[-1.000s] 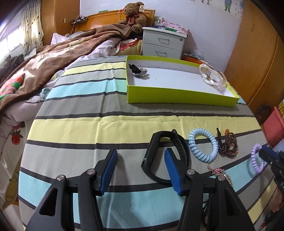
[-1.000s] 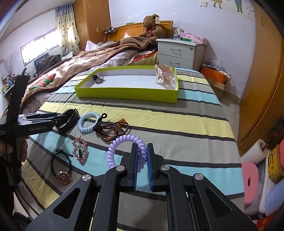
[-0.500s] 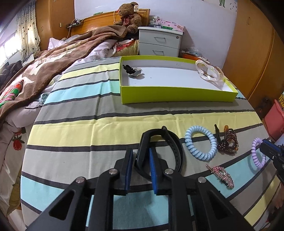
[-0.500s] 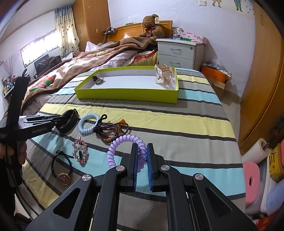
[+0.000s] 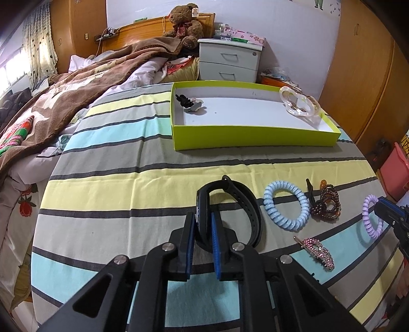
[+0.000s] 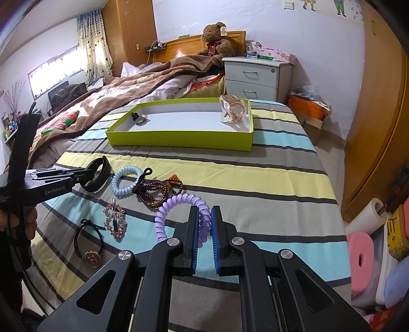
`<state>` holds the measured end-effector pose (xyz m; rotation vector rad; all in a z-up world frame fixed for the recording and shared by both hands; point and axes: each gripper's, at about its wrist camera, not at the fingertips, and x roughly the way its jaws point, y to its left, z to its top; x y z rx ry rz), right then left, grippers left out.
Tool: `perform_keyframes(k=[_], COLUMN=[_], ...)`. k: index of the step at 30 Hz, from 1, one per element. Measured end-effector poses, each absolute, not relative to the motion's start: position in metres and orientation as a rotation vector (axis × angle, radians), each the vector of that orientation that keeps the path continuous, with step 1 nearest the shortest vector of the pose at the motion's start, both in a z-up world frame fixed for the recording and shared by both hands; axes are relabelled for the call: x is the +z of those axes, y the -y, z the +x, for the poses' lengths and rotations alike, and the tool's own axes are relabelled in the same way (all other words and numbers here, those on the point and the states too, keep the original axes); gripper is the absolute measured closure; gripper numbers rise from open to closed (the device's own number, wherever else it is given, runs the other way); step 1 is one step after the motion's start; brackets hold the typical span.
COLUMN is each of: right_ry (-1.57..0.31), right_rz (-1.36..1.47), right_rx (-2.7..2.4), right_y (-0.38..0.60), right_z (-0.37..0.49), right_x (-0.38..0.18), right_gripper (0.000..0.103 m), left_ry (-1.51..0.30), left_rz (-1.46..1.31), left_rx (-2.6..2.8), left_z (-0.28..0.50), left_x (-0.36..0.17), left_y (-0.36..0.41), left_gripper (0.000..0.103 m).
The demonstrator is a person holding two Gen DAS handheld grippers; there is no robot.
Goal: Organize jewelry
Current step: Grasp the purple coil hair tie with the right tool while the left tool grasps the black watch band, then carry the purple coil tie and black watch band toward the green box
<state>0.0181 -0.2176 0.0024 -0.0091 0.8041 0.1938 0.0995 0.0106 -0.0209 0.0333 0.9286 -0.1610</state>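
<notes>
My left gripper (image 5: 202, 224) is shut on the near side of a black wristband (image 5: 245, 204) that rests on the striped bedspread. My right gripper (image 6: 204, 227) is shut on a purple spiral hair tie (image 6: 176, 206), also low over the bedspread. A blue spiral hair tie (image 5: 286, 204), a brown bead bracelet (image 5: 326, 201) and a pink rhinestone clip (image 5: 317, 249) lie between the two grippers. A black hair tie with an H charm (image 6: 89, 242) lies nearer me. The lime green tray (image 5: 253, 139) farther back holds a black-and-silver piece (image 5: 190, 103) and a clear bangle (image 5: 299, 104).
A brown blanket (image 5: 64, 102) is bunched at the left of the bed. A white nightstand (image 5: 228, 62) and a teddy bear (image 5: 185, 23) stand beyond the tray. Wooden wardrobes (image 6: 378, 102) line the right. Pink and white storage items (image 6: 365, 258) sit on the floor at right.
My left gripper has gone from open around the wristband to shut on its near side. My right gripper stays shut on the purple hair tie, barely moved.
</notes>
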Motion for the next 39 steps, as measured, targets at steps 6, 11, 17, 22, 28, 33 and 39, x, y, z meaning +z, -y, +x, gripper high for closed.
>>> perform_keyframes(k=[6, 11, 17, 22, 28, 33, 39], right_ry=[-0.796, -0.784, -0.764, -0.745, -0.719, -0.7, -0.685], right_rz=[-0.005, -0.002, 0.001, 0.011, 0.021, 0.018, 0.015], right_rx=[0.192, 0.186, 0.181, 0.179, 0.182, 0.181, 0.183], right_y=[0.219, 0.22, 0.22, 0.221, 0.219, 0.216, 0.207], right_z=[0.017, 0.017, 0.02, 0.028, 0.048, 0.069, 0.107], right_x=[0.005, 0.01, 0.02, 0.031, 0.045, 0.054, 0.061], right_gripper=[0.093, 0.093, 0.093, 0.093, 0.093, 0.093, 0.093], left_ry=[-0.916, -0.907, -0.89, -0.872, -0.851, -0.84, -0.837], left_rz=[0.034, 0.029, 0.026, 0.022, 0.012, 0.0, -0.007], left_rx=[-0.165, -0.165, -0.168, -0.172, -0.18, -0.186, -0.187], left_z=[0.096, 0.095, 0.096, 0.102, 0.117, 0.134, 0.155], left_x=[-0.015, -0.009, 0.001, 0.011, 0.025, 0.034, 0.038], left_y=[-0.011, -0.012, -0.013, -0.013, -0.013, -0.012, -0.009], left_gripper=[0.09, 0.09, 0.09, 0.09, 0.09, 0.09, 0.09])
